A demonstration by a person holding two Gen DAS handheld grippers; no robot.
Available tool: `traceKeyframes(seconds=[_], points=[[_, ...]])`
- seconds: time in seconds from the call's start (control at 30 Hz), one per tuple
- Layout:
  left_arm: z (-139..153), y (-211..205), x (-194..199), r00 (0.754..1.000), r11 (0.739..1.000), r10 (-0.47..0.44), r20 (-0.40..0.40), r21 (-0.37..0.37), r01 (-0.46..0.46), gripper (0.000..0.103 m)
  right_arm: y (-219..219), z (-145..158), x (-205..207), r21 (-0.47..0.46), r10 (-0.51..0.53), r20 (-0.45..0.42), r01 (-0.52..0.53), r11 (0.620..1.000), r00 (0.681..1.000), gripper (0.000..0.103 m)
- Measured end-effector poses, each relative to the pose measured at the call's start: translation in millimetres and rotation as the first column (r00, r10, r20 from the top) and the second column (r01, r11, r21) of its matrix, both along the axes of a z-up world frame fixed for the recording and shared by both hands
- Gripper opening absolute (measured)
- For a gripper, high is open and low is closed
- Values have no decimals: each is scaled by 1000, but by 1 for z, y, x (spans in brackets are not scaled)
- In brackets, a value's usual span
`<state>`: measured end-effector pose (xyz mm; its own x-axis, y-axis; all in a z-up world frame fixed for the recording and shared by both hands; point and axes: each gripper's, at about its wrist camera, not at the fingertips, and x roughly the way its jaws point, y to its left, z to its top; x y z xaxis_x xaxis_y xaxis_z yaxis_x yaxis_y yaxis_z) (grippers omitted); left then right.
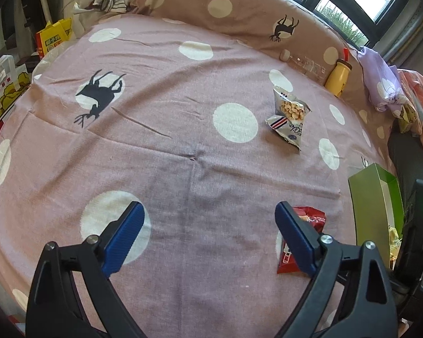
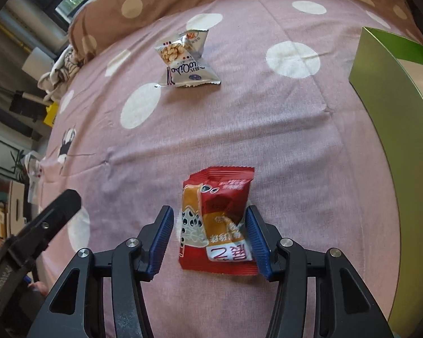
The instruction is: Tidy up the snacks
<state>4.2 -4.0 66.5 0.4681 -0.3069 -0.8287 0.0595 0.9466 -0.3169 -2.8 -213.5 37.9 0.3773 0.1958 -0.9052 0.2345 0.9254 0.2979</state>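
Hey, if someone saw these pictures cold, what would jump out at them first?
Probably the red snack packet, lying on the pink polka-dot bedspread between the open blue fingers of the right gripper. Farther off lies a silver snack packet, and a green box stands at the right edge. The left gripper is open over bare cloth.

silver snack packet (image 2: 187,62): script reads roughly "uoQiAo", upside down. red snack packet (image 2: 218,222): Chinese characters, not legible.
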Motion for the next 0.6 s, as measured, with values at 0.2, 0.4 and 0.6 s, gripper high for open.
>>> traceKeyframes(seconds=[0.2, 0.4, 0.6], points=[[-6, -12, -3, 998, 998, -48, -42, -33, 46, 73, -18, 13, -13, 62, -58, 74, 54, 997, 996, 63], [-15, -40, -9, 980, 976, -181, -84, -135, 169, 57, -37, 14, -19, 201, -105, 126, 78, 977, 986, 63], [-26, -70, -15, 951, 945, -287, -117, -197, 261, 54, -34, -3, -10, 268, -79, 70, 58, 962, 994, 61]])
